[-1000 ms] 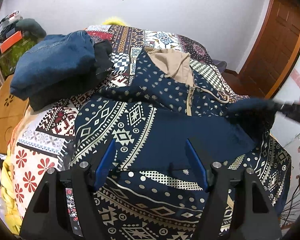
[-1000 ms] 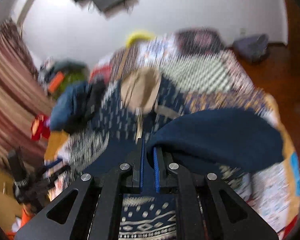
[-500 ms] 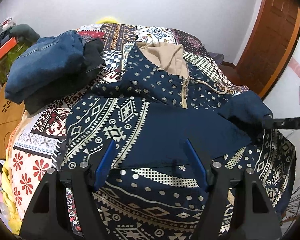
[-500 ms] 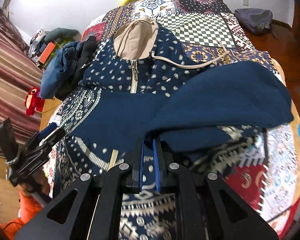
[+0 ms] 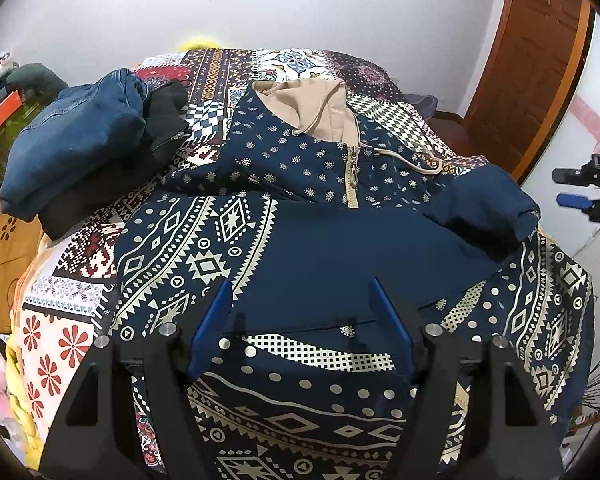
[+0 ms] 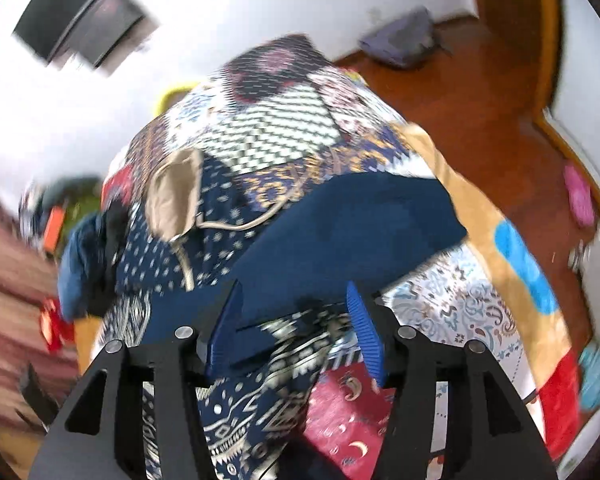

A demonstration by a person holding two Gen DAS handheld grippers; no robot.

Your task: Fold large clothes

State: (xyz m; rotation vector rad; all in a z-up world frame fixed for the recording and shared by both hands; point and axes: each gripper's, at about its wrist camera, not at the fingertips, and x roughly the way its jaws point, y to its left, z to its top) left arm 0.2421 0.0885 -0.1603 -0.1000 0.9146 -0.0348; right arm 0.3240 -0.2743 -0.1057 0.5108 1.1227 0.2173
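Left gripper [image 5: 302, 312]: I see its 2 blue fingers [image 5: 212, 326] spread wide at the lower centre of the left wrist frame, angled steeply downward, nothing pinched between them.

Right gripper [image 6: 296, 320]: I read its jaws as parted at the lower centre of its own blurred frame; they have just been opening, and the pads [image 6: 364, 332] press on nothing. In the left wrist frame it [image 5: 580, 190] sits at the right edge, mid-height, fingers pointing left.
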